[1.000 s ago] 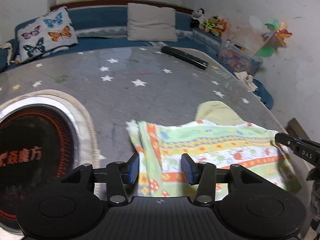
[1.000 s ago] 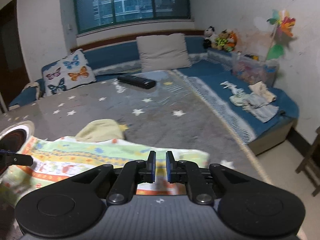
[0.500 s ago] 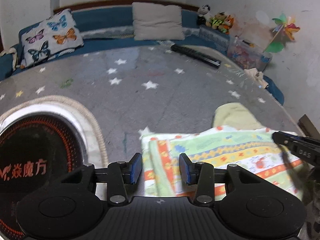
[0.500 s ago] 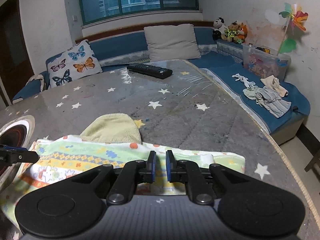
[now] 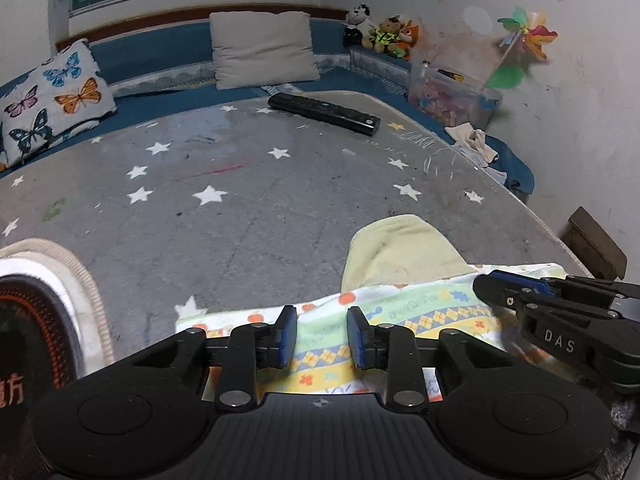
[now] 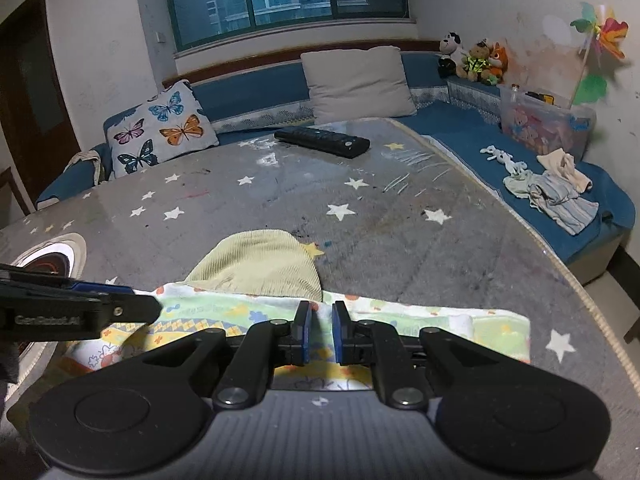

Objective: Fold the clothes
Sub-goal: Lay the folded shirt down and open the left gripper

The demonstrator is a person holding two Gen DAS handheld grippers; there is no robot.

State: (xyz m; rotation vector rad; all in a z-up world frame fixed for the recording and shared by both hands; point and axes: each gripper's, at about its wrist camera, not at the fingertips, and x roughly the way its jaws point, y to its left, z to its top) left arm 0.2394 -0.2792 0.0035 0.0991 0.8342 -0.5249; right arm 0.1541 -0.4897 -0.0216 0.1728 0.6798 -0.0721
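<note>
A garment with a green, yellow and orange print lies on the grey star-patterned table. Its far edge overlaps a pale yellow ribbed piece. My left gripper is open over the garment's left part, with print showing between its blue pads. My right gripper is shut on the garment's far edge, with only a thin slit between its pads. Each gripper also shows from the side in the other's view: the right one and the left one.
A black remote control lies at the far side of the table. A round black-and-red disc on a white mat sits at the left edge. A blue sofa with cushions wraps around behind, and loose clothes lie on it at right.
Both grippers moved forward toward the yellow piece. The garment's far edge travelled with the right gripper. The left gripper's gap narrowed, and its fingertips went from mid-garment to that edge.
</note>
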